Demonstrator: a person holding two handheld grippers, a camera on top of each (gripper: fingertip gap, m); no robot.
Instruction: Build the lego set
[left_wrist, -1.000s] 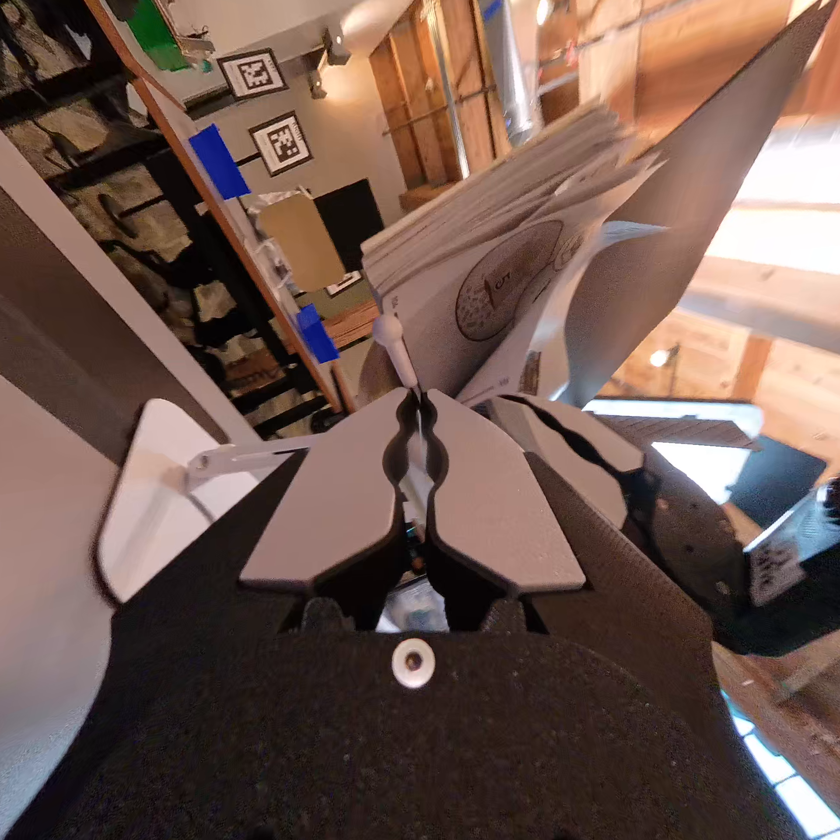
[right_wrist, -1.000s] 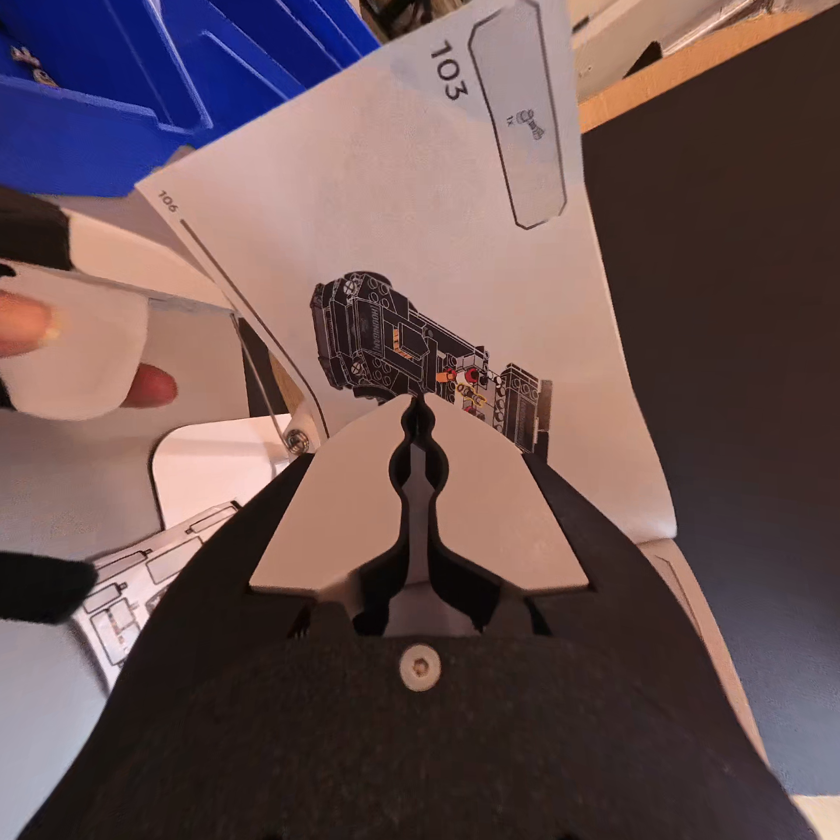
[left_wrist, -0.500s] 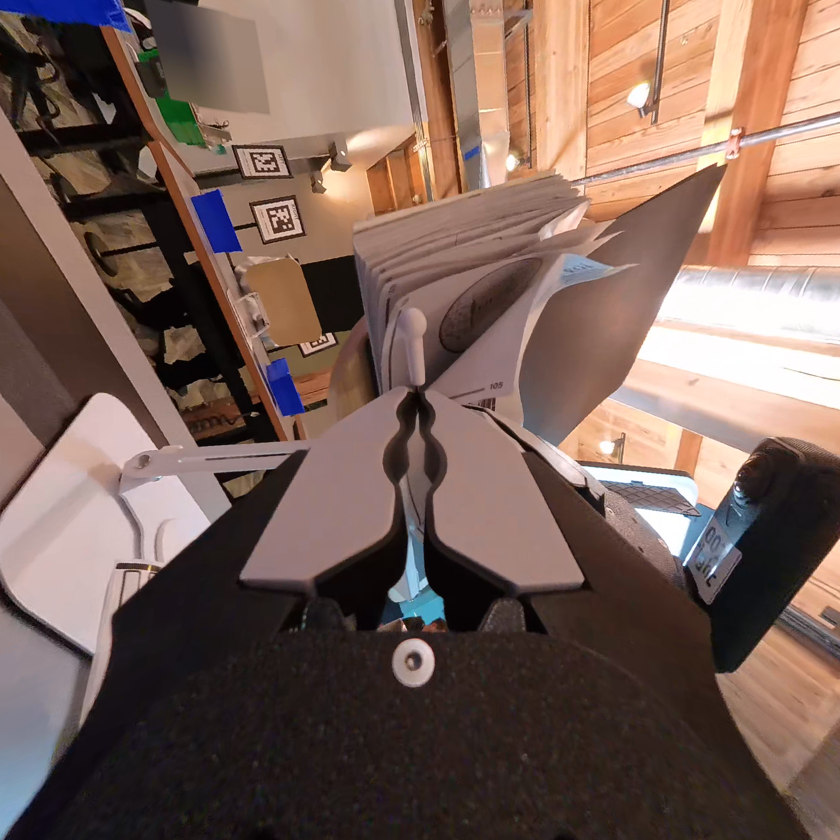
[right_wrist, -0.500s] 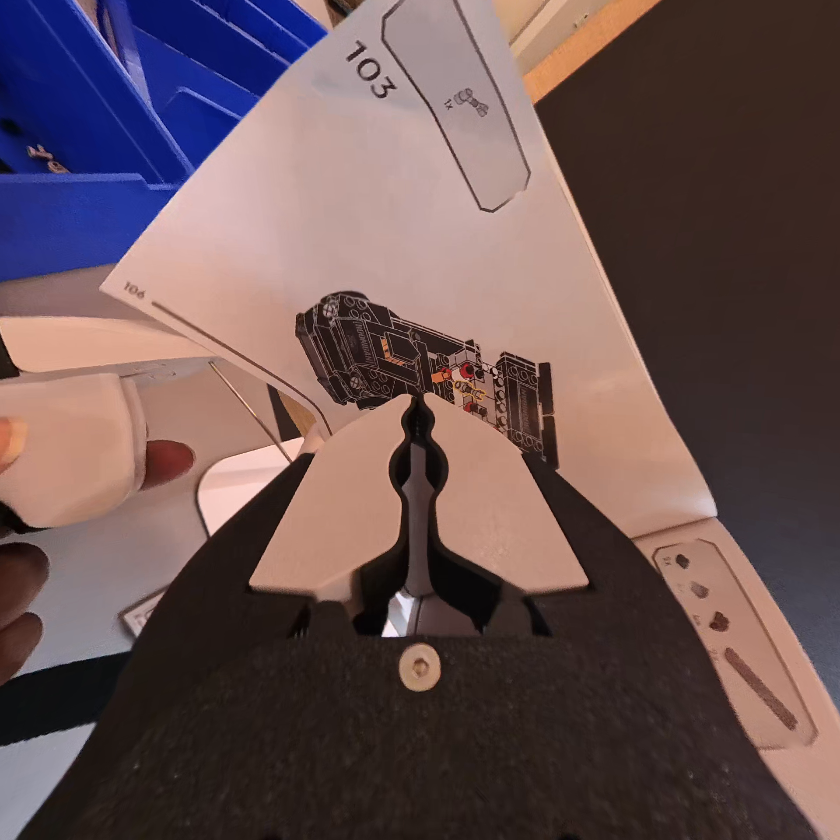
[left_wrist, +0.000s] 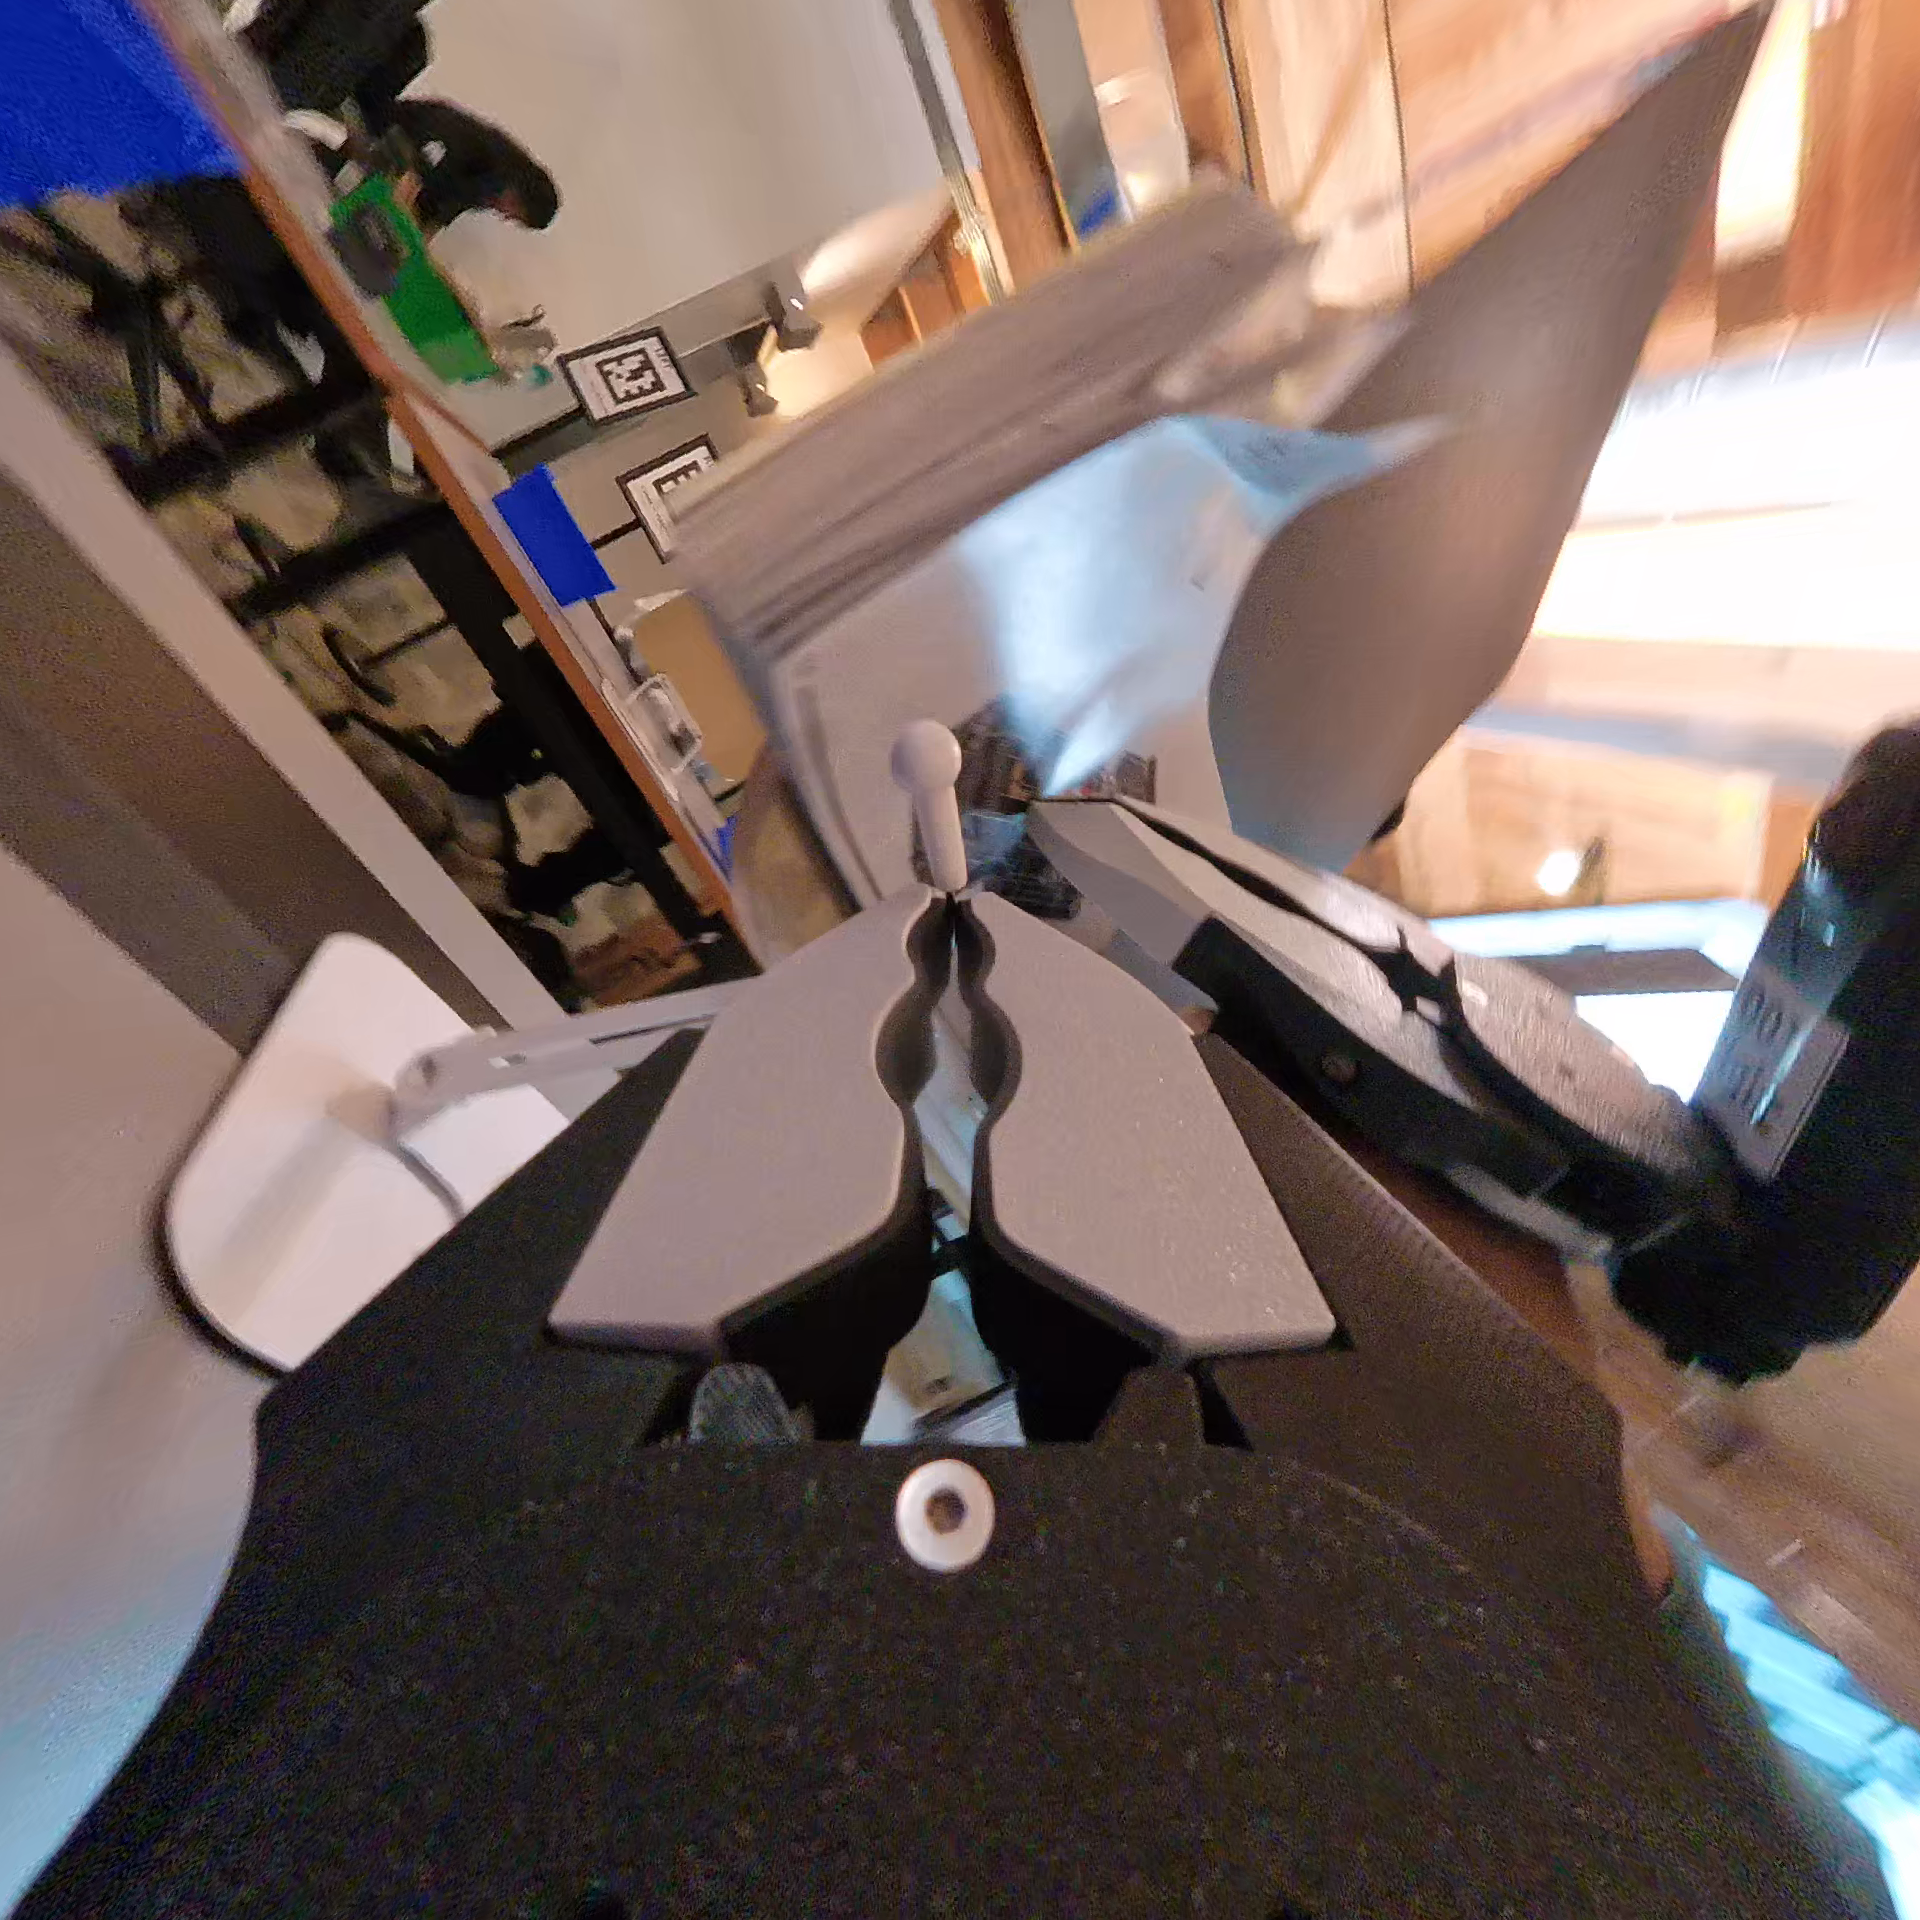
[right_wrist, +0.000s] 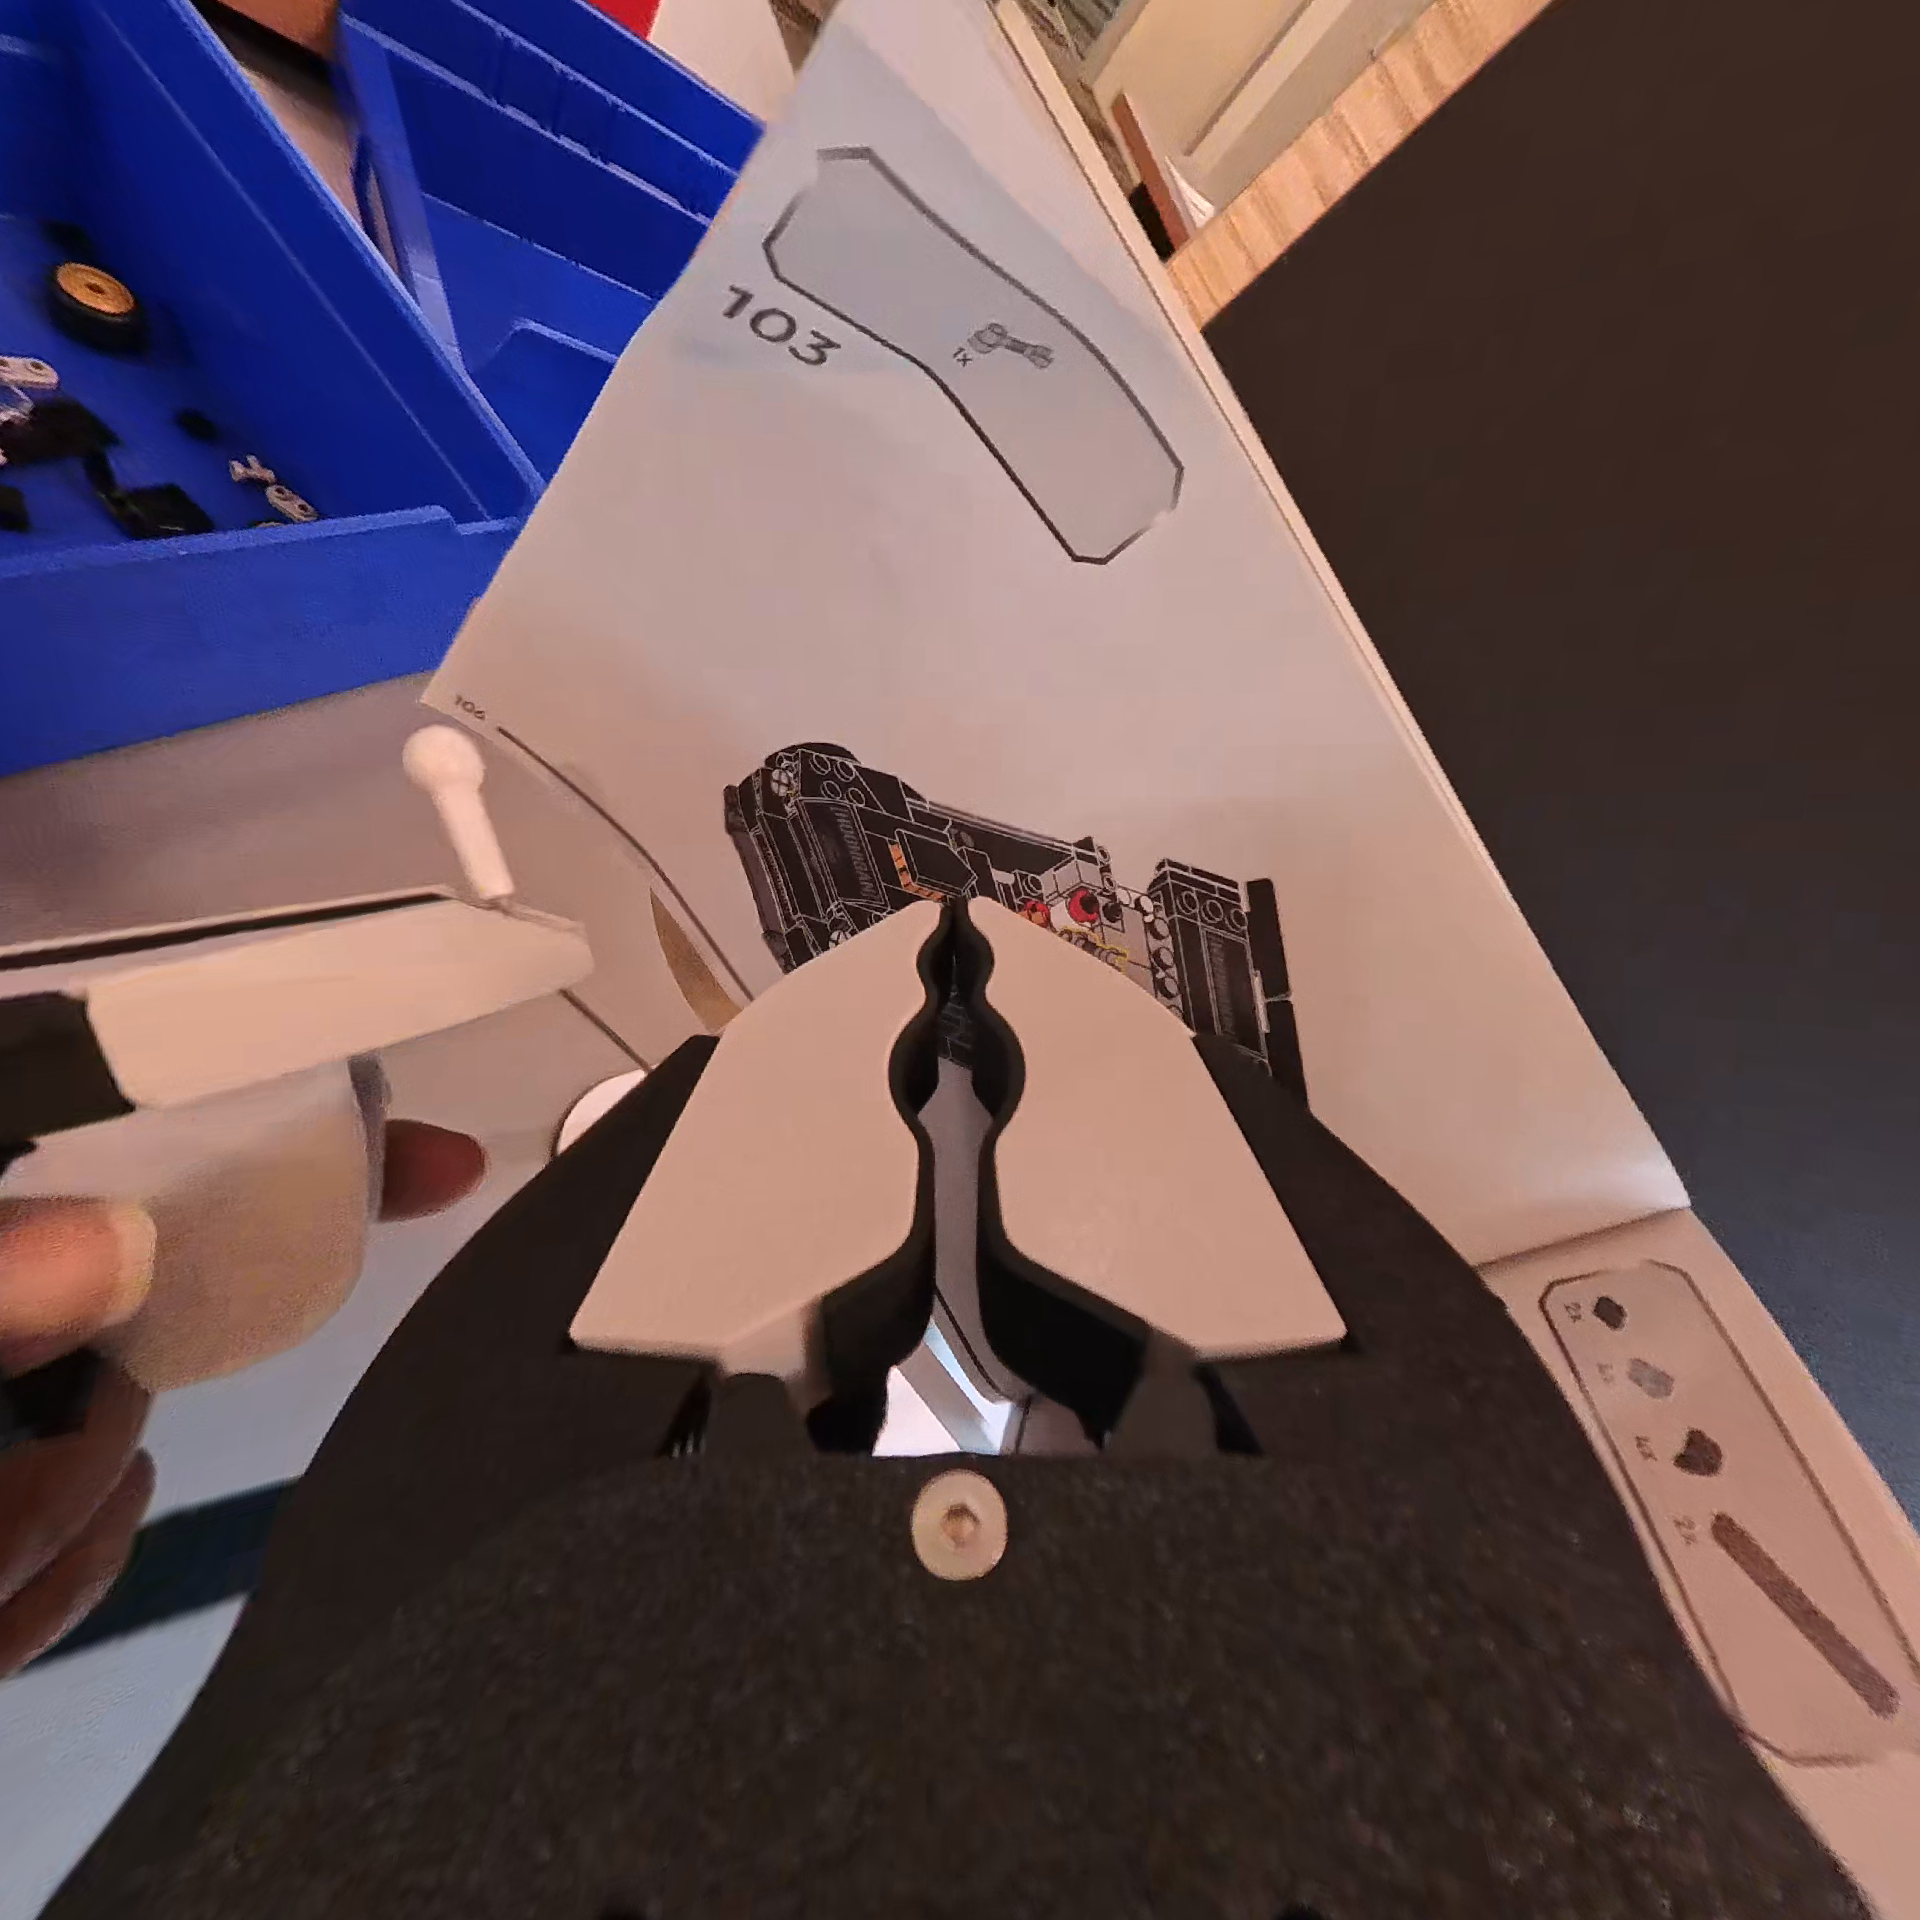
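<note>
My left gripper (left_wrist: 951, 899) is shut on a small light grey lego pin with a ball end (left_wrist: 932, 805), which sticks out past the fingertips. The instruction booklet (left_wrist: 1039, 582) stands open and blurred behind it, with a dark cover page (left_wrist: 1507, 468) raised. My right gripper (right_wrist: 954, 909) is shut on a booklet page (right_wrist: 883, 623) printed with a black model, and holds that page up. The right gripper also shows in the left wrist view (left_wrist: 1299, 997). The left gripper also shows in the right wrist view (right_wrist: 312, 966), with the pin (right_wrist: 457, 810).
A blue divided bin (right_wrist: 260, 582) with several small parts sits at the upper left. A black mat (right_wrist: 1662, 623) lies to the right, with a wooden table edge (right_wrist: 1330, 177) beyond. A hand (right_wrist: 62, 1299) holds the left gripper. A white rounded plate on a metal arm (left_wrist: 312, 1143) stands left.
The right gripper has swung the held page further over. The left gripper with the pin has moved up beside the page. The left view has tilted and the booklet is blurred.
</note>
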